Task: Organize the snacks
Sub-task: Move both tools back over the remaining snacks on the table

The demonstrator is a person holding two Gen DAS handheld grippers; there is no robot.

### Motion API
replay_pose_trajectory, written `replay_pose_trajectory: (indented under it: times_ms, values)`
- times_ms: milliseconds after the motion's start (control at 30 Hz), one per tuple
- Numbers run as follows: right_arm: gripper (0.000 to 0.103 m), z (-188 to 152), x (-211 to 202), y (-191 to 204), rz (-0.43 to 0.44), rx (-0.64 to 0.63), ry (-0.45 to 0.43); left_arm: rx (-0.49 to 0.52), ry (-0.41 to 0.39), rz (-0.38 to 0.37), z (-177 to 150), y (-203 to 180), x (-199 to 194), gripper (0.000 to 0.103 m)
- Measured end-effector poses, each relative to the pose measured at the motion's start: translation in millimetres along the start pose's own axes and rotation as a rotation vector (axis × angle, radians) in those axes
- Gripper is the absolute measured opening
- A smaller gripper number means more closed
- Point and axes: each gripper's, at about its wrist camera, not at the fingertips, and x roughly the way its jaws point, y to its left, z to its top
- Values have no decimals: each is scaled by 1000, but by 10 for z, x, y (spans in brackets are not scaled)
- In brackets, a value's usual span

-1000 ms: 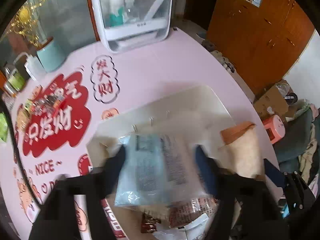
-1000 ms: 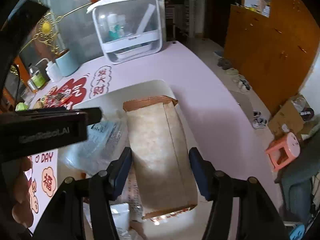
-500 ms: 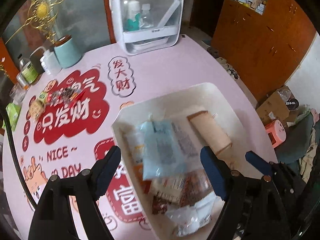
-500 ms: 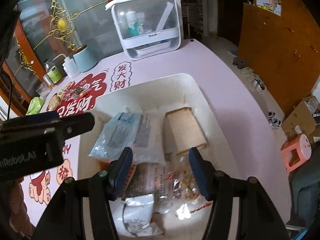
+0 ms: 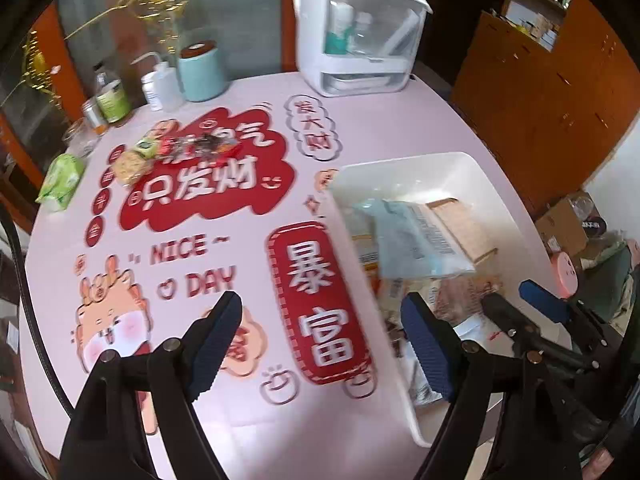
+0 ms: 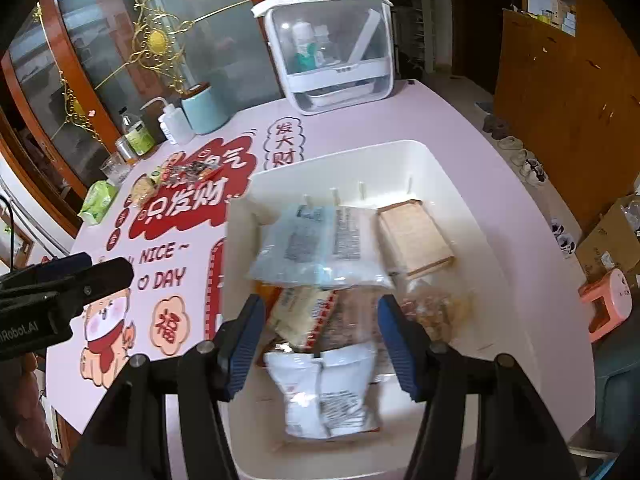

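Note:
A white bin (image 5: pixel 400 164) (image 6: pixel 340 156) on the pink table holds several snack packets. A light blue packet (image 5: pixel 412 236) (image 6: pixel 320 240) lies on top, with a brown packet (image 5: pixel 460 224) (image 6: pixel 412 236) beside it and a white packet (image 6: pixel 328 392) nearer me. My left gripper (image 5: pixel 320 304) is open and empty, above the printed mat just left of the bin. My right gripper (image 6: pixel 320 304) is open and empty above the bin's near half. More loose snacks (image 5: pixel 176 148) (image 6: pixel 176 172) and a green packet (image 5: pixel 60 180) (image 6: pixel 96 200) lie at the far left.
A clear white storage box (image 5: pixel 360 40) (image 6: pixel 332 52) stands at the back of the table. A teal canister (image 5: pixel 200 72), a squeeze bottle (image 5: pixel 160 84) and jars stand at the back left. The table edge curves on the right; a pink stool (image 6: pixel 608 300) and cardboard boxes are beyond it.
Both grippers have drawn back and risen from the bin. The blue and brown packets that filled the gaps between the fingers now lie in the bin. The left gripper has swung left over the mat.

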Motion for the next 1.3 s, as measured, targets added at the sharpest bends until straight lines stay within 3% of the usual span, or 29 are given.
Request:
replay_pose_trajectory:
  times_ms: [333,633,1067,1300]
  values:
    - [59,140,-93,670,50,-50,-30,-44,-40,59,-61,766,-309,81]
    - [59,503,-109,1506,48,-139,-74,-41,-91,124,83,1606,-479,81]
    - [59,1549,186,2583,19,-264,-115,6,-114,226,944,2981,-316,81]
    - [59,2070,721,3040,-14,-332,-57,12,-92,250,1403,3308,-50,81]
